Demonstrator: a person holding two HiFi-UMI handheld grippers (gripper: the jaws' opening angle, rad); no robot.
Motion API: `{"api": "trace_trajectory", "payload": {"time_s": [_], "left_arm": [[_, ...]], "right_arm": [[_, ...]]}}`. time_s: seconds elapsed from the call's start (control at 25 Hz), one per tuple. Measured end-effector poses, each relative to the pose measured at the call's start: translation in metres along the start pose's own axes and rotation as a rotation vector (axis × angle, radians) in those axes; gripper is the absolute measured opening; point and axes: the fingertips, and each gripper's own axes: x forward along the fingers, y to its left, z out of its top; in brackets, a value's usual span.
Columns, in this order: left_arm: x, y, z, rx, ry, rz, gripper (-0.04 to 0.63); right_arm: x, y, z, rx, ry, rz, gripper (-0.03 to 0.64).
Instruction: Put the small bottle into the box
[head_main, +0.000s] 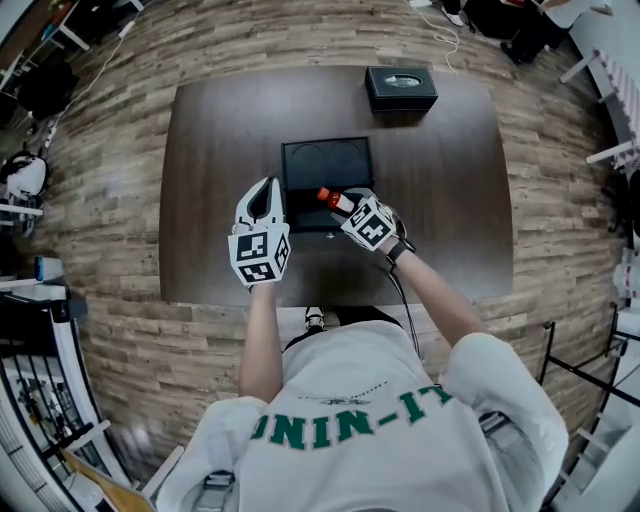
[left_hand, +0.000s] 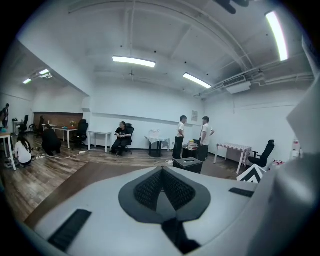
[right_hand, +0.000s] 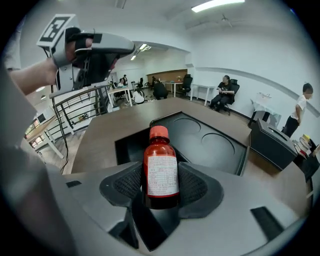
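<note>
The right claw (right_hand: 161, 186) grips the small bottle (right_hand: 161, 167) across its labelled body, at the near edge of the open black box (right_hand: 210, 140) on the counter (right_hand: 100, 135). The left claw (left_hand: 162, 176) is closed and empty. The bottle seems light, rigid and smooth, so a mid-body hold suits it.

The small bottle (right_hand: 161, 172), amber-brown glass with a red cap and a white printed label, stands upright, clamped between the right gripper's (right_hand: 161, 186) pads over the box's near part. The box (head_main: 326, 165) is black, shallow and open, with two round recesses in its far half.
</note>
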Motion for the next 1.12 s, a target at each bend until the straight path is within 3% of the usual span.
{"api": "trace_trajectory", "payload": {"time_s": [0.44, 0.64, 0.92, 1.12], "left_arm": [[-0.002, 0.014, -0.025, -0.031, 0.032, 0.041, 0.012], [-0.006, 0.019, -0.027, -0.031, 0.034, 0.049, 0.012], [-0.012, 0.028, -0.034, -0.040, 0.049, 0.054, 0.012], [-0.023, 0.033, -0.021, -0.030, 0.003, 0.060, 0.012]], "right_arm": [[0.060, 0.011, -0.021, -0.174, 0.177, 0.091, 0.232], [0.073, 0.014, -0.025, -0.211, 0.213, 0.084, 0.233], [0.076, 0.014, -0.024, -0.175, 0.229, 0.068, 0.250], [0.074, 0.021, -0.022, -0.071, 0.190, 0.079, 0.284]]}}
